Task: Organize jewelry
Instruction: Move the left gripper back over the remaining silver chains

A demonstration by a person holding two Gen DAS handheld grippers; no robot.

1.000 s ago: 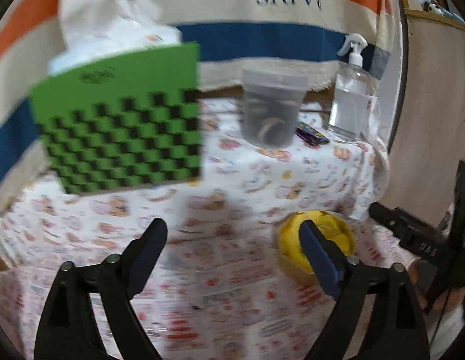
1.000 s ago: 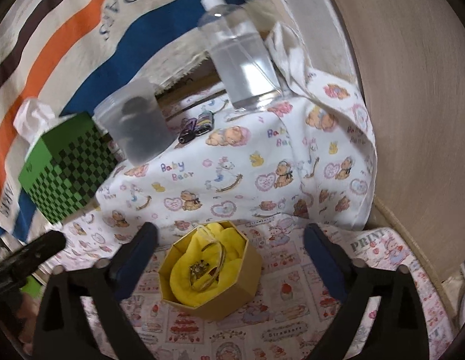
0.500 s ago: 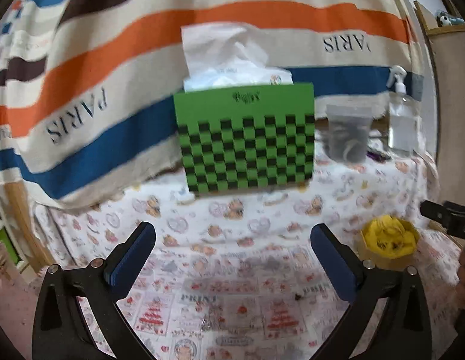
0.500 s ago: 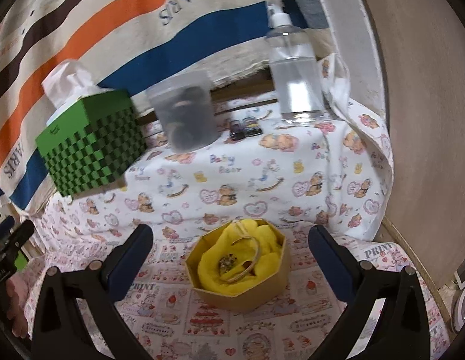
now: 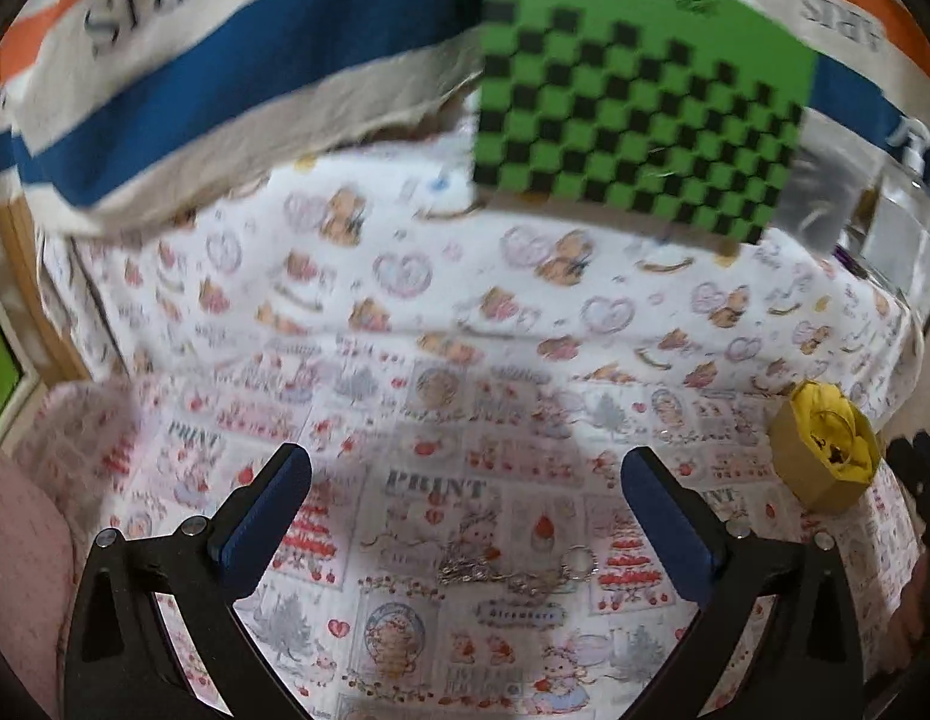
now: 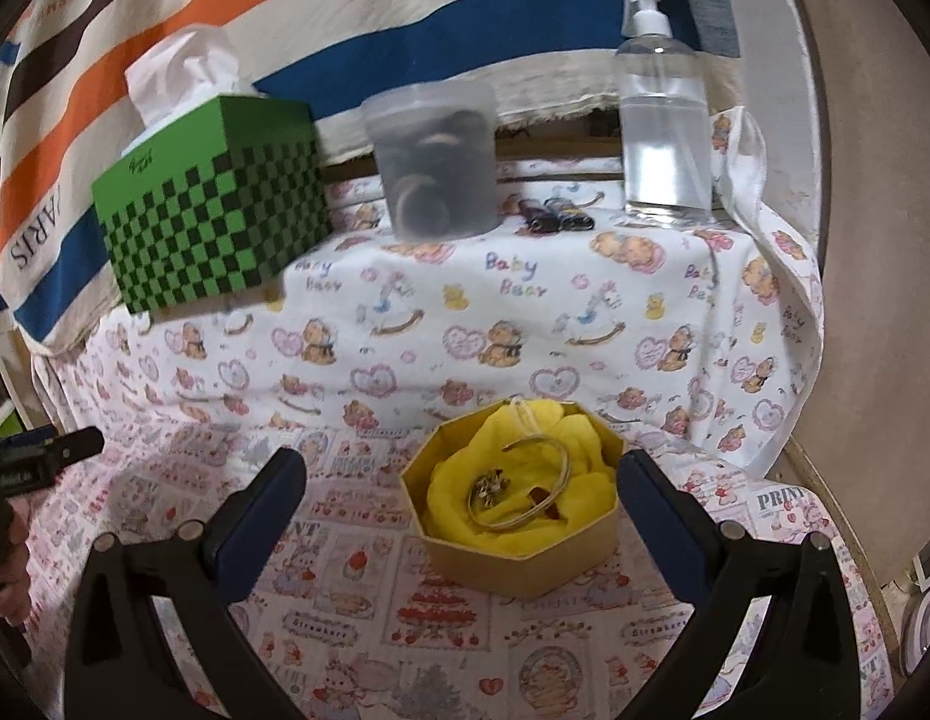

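A silver chain with a ring (image 5: 513, 570) lies on the printed cloth between the fingers of my open, empty left gripper (image 5: 465, 492). A tan octagonal jewelry box (image 6: 519, 546) lined with yellow cloth holds a thin bangle (image 6: 525, 486) and a small ornament (image 6: 492, 486). It sits between the fingers of my open, empty right gripper (image 6: 459, 498). The box also shows at the right edge of the left wrist view (image 5: 825, 456).
On a raised shelf behind stand a green checkered tissue box (image 6: 219, 204), a frosted plastic container (image 6: 435, 162), a clear spray bottle (image 6: 663, 120) and two small dark items (image 6: 555, 219). A striped towel (image 6: 285, 12) hangs behind. A wooden panel (image 6: 873, 240) stands to the right.
My left gripper has swung down and closer to the cloth, bringing the silver chain into view between its fingers. My right gripper has leveled out and moved slightly nearer the box.
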